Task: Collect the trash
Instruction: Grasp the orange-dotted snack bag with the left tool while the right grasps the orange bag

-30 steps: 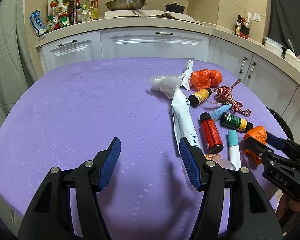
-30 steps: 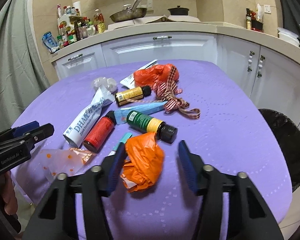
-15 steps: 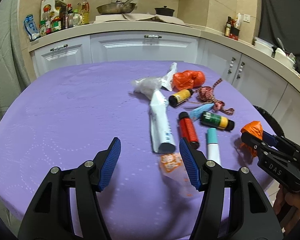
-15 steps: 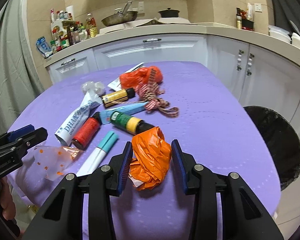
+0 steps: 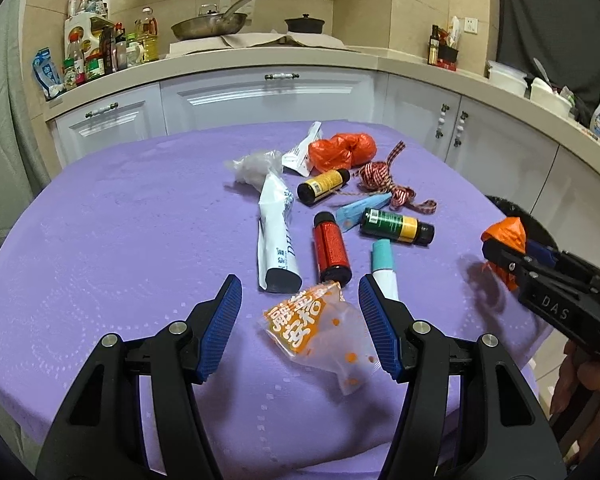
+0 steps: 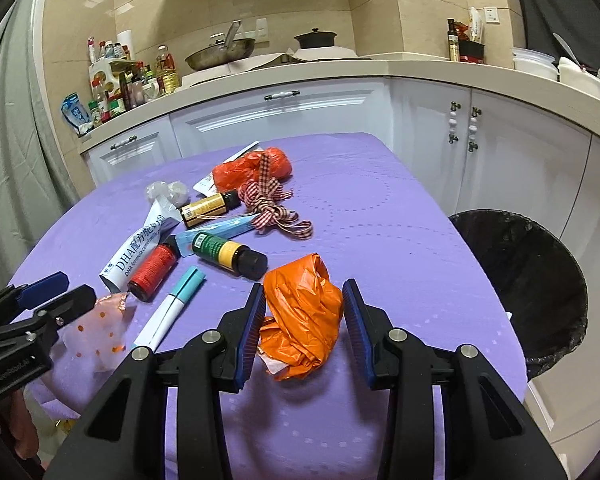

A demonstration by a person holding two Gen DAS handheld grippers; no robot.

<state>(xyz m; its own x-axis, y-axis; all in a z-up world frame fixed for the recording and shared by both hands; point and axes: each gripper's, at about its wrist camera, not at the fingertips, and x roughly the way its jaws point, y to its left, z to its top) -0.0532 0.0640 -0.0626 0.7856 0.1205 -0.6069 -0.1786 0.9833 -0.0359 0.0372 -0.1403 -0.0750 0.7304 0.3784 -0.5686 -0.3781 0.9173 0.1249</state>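
**Both grippers have closed in on trash**

Since a second ago my right gripper (image 6: pixel 303 318) has pinched the crumpled orange bag (image 6: pixel 302 312) near the table's (image 6: pixel 380 216) right edge, beside the bin (image 6: pixel 524 280). My left gripper (image 5: pixel 300 322) hangs spread around the dotted wrapper (image 5: pixel 320 324) at the near edge, ready to clamp.

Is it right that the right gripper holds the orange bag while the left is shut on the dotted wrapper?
Not quite. The left gripper is open around the dotted wrapper, per the left wrist view. The right gripper does hold the orange bag.
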